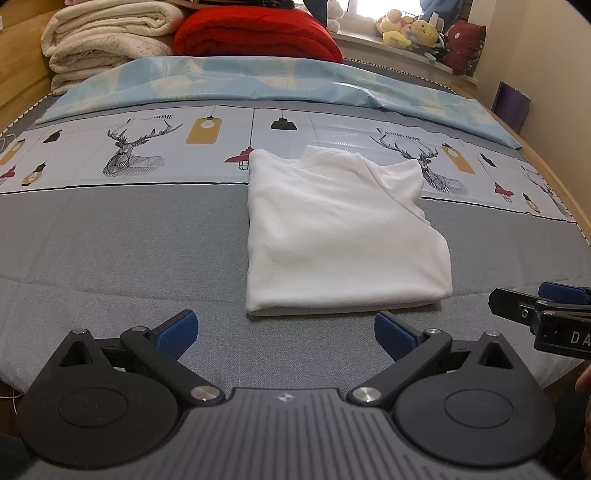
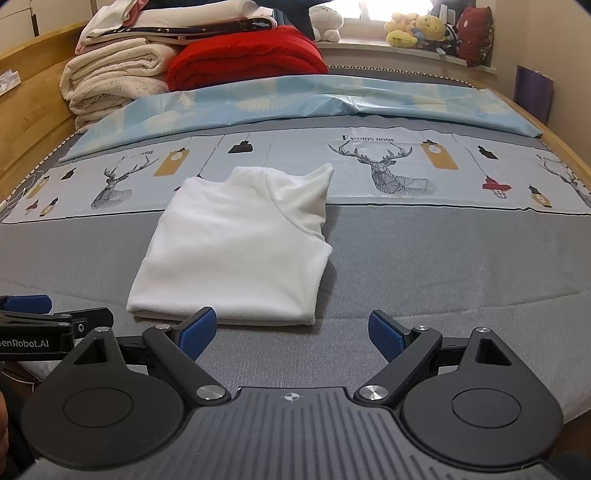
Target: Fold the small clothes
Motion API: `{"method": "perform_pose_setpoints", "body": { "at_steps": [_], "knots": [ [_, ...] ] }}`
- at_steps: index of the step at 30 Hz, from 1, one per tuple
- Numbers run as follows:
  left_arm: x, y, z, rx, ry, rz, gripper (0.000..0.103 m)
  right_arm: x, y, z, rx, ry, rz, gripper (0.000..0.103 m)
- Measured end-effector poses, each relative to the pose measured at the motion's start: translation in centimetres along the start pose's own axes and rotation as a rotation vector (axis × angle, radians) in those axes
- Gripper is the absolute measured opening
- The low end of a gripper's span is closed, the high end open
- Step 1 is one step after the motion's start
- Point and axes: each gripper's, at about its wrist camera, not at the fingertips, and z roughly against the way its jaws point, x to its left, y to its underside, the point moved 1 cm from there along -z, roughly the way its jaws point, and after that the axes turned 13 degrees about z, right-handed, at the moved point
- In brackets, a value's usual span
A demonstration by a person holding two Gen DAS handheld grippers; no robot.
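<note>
One white top lies folded flat on the grey bed, its collar end toward the headboard side and reaching onto the printed strip of deer and lamps. Its near edge shows stacked layers, though how many folds sit under the top layer is hidden.

Two grippers hover just short of that near edge. The left gripper has its blue pads spread wide with nothing between them — only bare grey sheet. The right gripper is likewise spread wide and empty; its left pad overlaps the top's near edge in the view, but whether it touches the cloth is hard to say. Each gripper's neighbour pokes in at the frame edge, cut off.

Beyond the top lies a pale blue cover, then two folded blankets — one cream, one red. More folded linen is piled on the cream one, cropped by the frame, so its count is unclear. Soft toys crowd the windowsill, too jumbled and blown out by the window light to count.
</note>
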Motion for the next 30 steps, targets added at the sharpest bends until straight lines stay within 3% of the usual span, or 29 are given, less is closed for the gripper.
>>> {"method": "perform_pose_setpoints", "body": {
  "at_steps": [30],
  "knots": [
    [0.06, 0.01, -0.19, 0.004, 0.009, -0.003, 0.102, 0.34, -0.08, -0.38, 0.011, -0.001, 0.007, 0.090]
  ]
}}
